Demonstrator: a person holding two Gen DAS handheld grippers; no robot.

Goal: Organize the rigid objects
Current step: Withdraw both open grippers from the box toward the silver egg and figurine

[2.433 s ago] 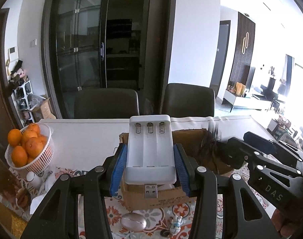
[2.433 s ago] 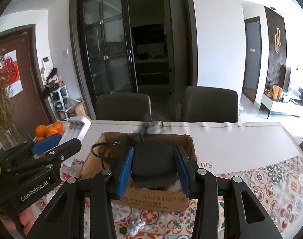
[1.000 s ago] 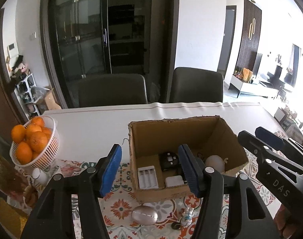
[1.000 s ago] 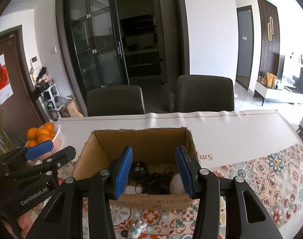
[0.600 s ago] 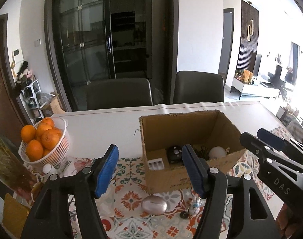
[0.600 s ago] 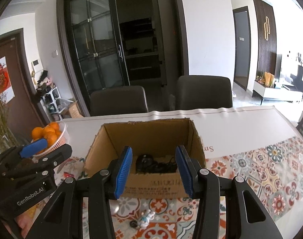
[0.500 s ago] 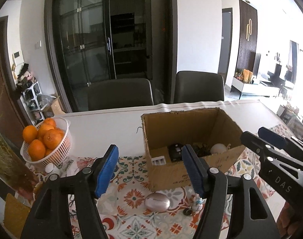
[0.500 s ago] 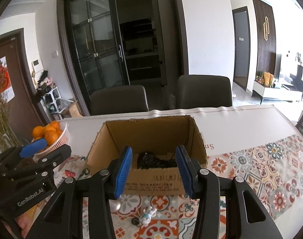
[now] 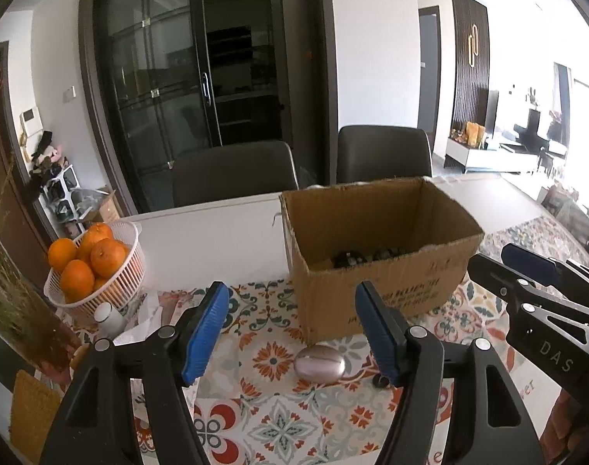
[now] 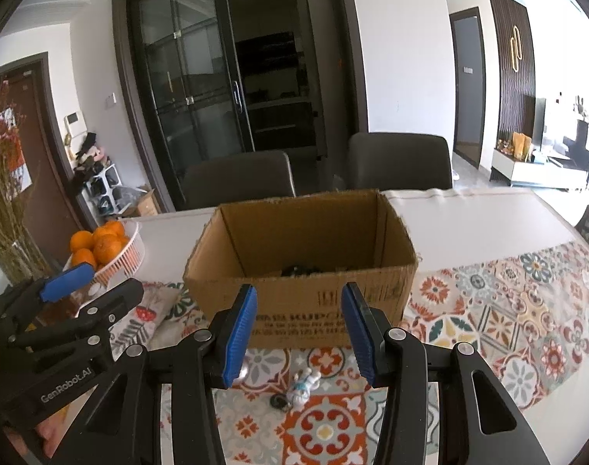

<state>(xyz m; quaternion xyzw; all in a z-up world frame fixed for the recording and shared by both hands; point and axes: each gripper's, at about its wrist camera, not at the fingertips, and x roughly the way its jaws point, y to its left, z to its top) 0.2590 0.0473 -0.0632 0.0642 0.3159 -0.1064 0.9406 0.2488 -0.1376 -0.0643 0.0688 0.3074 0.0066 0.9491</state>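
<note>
Two handheld grippers hover low over a table with a patterned tile-print cloth (image 10: 527, 310), both facing an open cardboard box (image 10: 302, 294) that already has dark items in its bottom. The left gripper (image 9: 290, 329) is empty, and its blue-padded jaws are opening. Between them, lower down on the cloth just in front of the box, lies a smooth silver oval object (image 9: 319, 362), possibly a computer mouse. The right gripper (image 10: 298, 329) is also empty, its jaws partly open and not moving. Below it lies a small white and blue figurine (image 10: 304, 385) with a dark ring-shaped piece touching it.

The step in hand looks like picking up these last loose items. To do it well, each gripper should come down with its pads straddling its object and close across the narrow width. The rounded silver shell could slip, so a centred grip matters. A white basket of oranges (image 9: 97, 267) stands well to the left, clear of the work.
</note>
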